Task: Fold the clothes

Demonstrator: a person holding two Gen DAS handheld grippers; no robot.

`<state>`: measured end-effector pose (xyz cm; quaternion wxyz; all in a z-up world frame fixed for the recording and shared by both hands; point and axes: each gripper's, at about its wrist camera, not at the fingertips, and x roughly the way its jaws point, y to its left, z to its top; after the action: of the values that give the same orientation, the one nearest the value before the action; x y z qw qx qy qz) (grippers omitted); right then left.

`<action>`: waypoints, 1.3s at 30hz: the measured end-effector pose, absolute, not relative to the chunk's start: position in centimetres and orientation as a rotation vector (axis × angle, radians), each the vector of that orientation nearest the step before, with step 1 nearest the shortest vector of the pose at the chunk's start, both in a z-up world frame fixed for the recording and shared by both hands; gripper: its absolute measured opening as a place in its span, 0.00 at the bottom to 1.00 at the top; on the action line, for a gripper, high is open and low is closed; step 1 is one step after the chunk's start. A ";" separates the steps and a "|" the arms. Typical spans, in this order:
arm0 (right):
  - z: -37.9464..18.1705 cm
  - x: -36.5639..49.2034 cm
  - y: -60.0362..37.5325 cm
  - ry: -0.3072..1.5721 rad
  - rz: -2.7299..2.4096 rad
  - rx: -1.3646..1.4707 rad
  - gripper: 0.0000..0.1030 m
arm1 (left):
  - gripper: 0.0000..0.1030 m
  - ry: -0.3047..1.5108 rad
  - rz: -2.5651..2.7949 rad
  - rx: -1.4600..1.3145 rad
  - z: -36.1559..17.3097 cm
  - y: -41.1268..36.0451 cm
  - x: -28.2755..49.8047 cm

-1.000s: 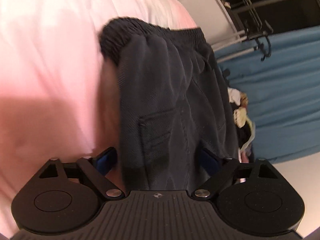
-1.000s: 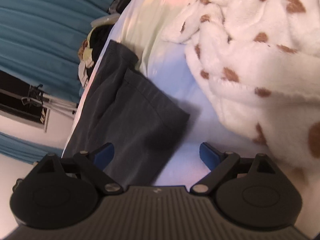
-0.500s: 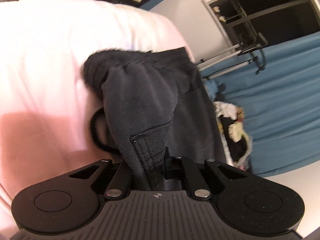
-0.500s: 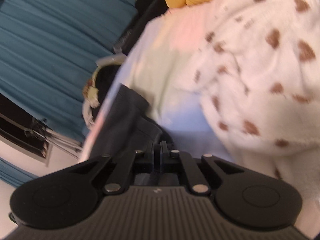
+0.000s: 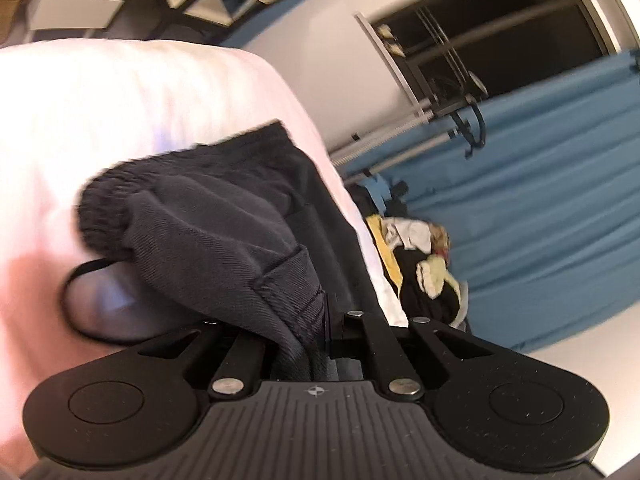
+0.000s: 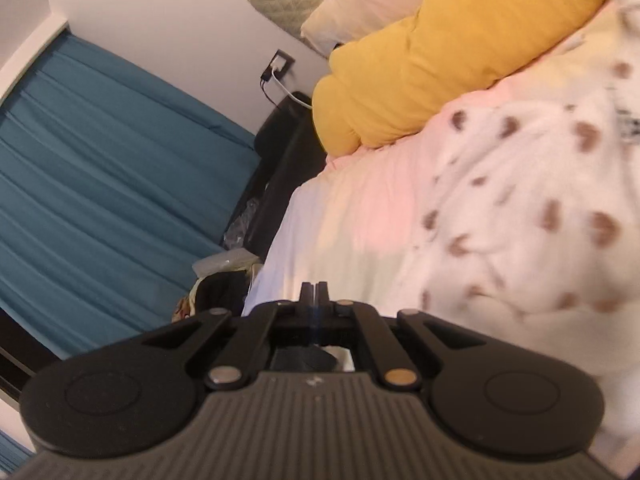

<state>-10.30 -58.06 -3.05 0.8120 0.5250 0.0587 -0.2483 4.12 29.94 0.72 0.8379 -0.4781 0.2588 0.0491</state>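
Dark shorts (image 5: 224, 240): charcoal twill, ribbed elastic waistband at far left, stitched pocket corner near the claw. They lie partly on the bed (image 5: 120, 120), pale pink sheet, near its right edge, with one fold raised off the sheet.

Left claw (image 5: 320, 328): jaws drawn narrow, pinching a bunched fold of the shorts at the pocket seam. A black cord loop (image 5: 80, 300) hangs at left below the waistband.

Right claw (image 6: 315, 292): jaws pressed together; dark cloth shows beneath the linkage, but whether it is gripped cannot be told.

Surroundings, left view: blue curtain (image 5: 540, 200) at right, a dark window (image 5: 500, 32) with metal rods above it, a heap of mixed clothes (image 5: 420, 272) just past the bed's right edge.

Surroundings, right view: white fleece blanket with brown spots (image 6: 520, 220) covering the right of the bed, yellow pillow (image 6: 440, 52) far, pale pillow (image 6: 360, 4) behind it, wall socket with plugged cable (image 6: 278, 66), black furniture (image 6: 280, 160) between bed and curtain.

Writing: none legible.

Open room: bare sheet left of the shorts.
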 end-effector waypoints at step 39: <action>-1.9 -3.6 -55.0 0.265 -0.329 1.106 0.06 | 0.07 0.565 0.295 -0.840 3.8 30.0 9.6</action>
<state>-3.57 -54.98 -1.88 0.8297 0.5214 0.1251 -0.1553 9.64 29.95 3.77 0.8642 -0.4010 0.2694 0.1406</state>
